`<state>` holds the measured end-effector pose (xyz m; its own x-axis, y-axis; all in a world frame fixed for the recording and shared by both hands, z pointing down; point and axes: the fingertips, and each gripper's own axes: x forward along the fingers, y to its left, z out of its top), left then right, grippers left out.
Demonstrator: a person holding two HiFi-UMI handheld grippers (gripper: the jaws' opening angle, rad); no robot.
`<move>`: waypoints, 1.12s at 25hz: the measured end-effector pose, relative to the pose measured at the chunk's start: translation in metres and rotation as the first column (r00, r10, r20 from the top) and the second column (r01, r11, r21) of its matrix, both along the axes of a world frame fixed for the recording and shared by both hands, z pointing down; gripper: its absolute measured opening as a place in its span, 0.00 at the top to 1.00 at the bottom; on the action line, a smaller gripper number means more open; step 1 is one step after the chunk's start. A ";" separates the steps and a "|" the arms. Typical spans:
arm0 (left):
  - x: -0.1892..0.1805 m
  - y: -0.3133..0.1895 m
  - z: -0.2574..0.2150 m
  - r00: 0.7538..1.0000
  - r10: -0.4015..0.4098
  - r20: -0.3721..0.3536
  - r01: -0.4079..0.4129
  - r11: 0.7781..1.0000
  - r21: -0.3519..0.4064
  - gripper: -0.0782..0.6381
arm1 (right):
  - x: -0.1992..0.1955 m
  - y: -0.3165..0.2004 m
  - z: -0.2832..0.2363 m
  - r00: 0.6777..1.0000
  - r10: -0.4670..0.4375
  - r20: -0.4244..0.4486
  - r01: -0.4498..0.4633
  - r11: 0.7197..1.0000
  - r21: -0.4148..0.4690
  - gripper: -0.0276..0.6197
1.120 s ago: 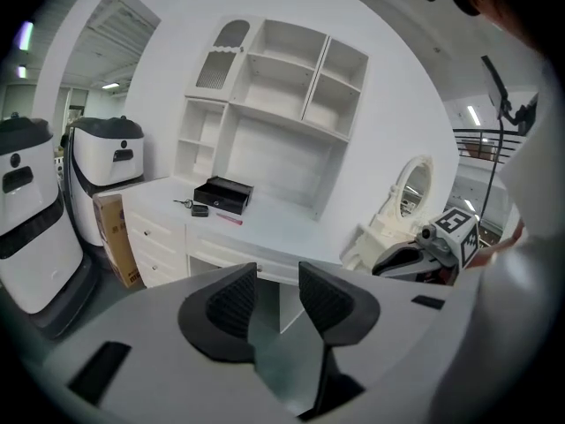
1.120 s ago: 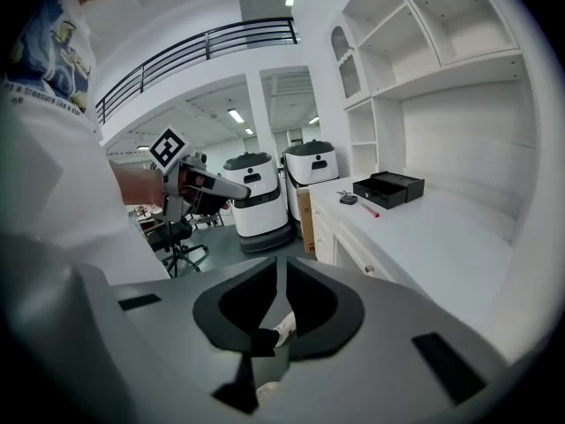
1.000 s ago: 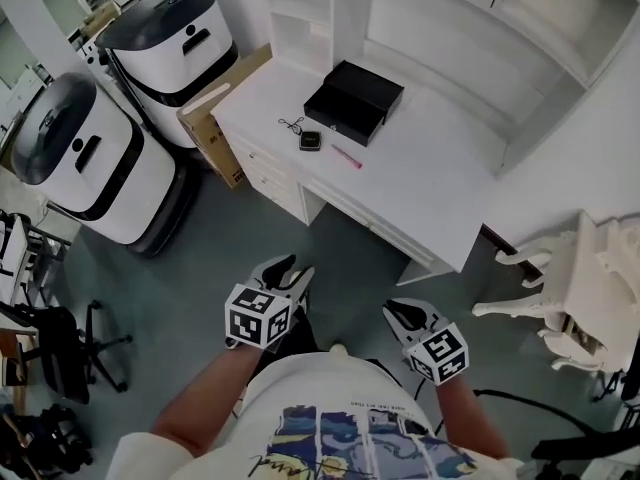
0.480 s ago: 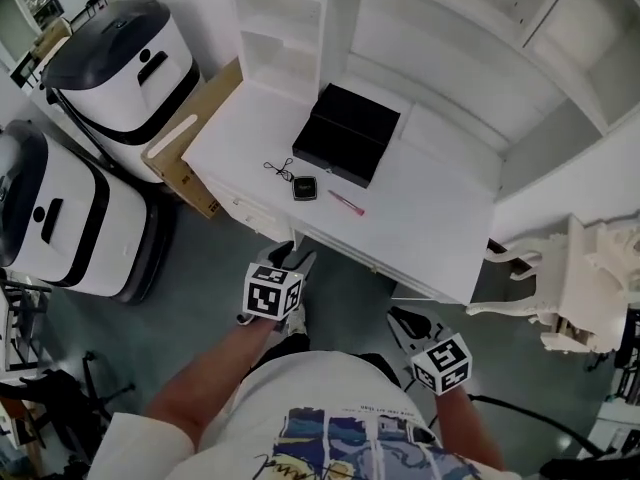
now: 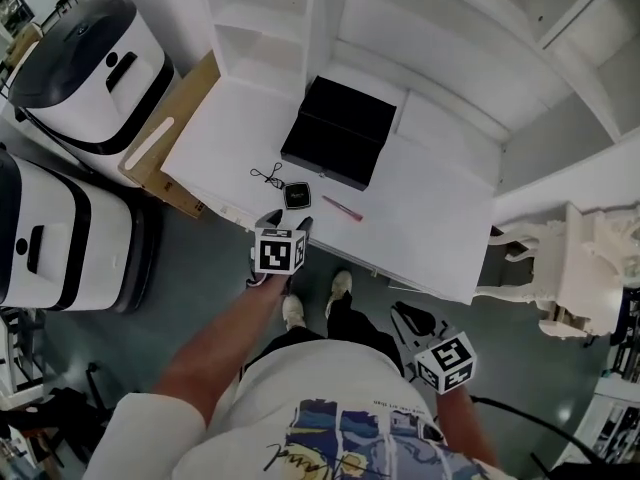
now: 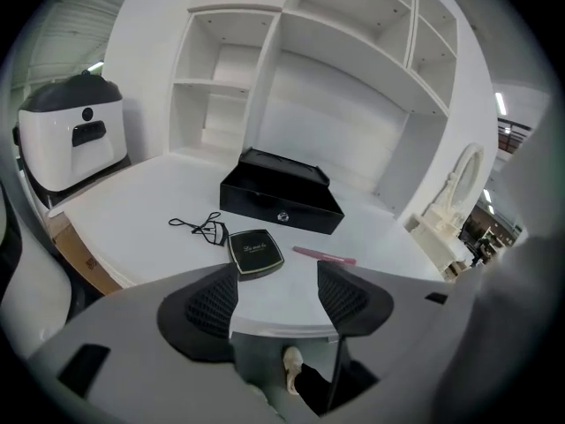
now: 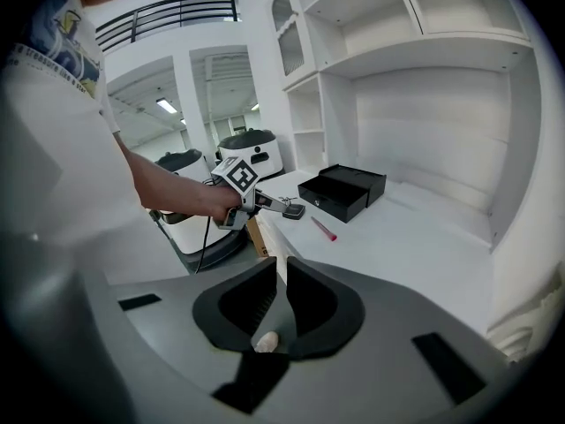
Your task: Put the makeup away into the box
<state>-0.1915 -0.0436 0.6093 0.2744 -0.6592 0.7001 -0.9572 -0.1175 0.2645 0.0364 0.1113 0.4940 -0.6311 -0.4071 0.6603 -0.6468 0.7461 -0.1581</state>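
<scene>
A low black box [image 5: 338,145] lies at the back of the white desk [image 5: 440,228]. In front of it are a black compact [image 5: 296,196] and a thin pink stick [image 5: 342,208]. My left gripper [image 5: 287,222] hovers at the desk's front edge, just short of the compact [image 6: 255,253]. Its jaws are opening and nothing is between them. The pink stick [image 6: 324,254] lies to its right, the box [image 6: 282,201] beyond. My right gripper [image 5: 412,317] hangs low, off the desk's front; its jaws [image 7: 282,294] are almost together and hold nothing.
A black looped cord [image 5: 266,176] lies left of the compact. White shelves [image 5: 260,28] rise behind the desk. Two white-and-black machines [image 5: 85,48] and a cardboard box [image 5: 165,163] stand to the left, an ornate white chair [image 5: 585,268] to the right.
My left gripper has travelled forward from near my body to the desk's front edge, and its jaws have spread. The right gripper has stayed low near my body, shifting only slightly.
</scene>
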 end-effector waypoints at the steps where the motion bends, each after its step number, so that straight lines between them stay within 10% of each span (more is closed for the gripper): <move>1: -0.002 -0.008 0.006 1.000 -0.011 0.012 0.011 1.000 -0.010 0.49 | 0.002 -0.007 0.002 1.000 -0.001 -0.001 0.001 1.000 -0.004 0.87; 28: -0.009 -0.051 0.052 0.967 -0.102 0.234 0.142 0.976 -0.162 0.40 | 0.052 -0.139 0.022 0.985 -0.160 0.060 0.165 0.982 -0.087 0.87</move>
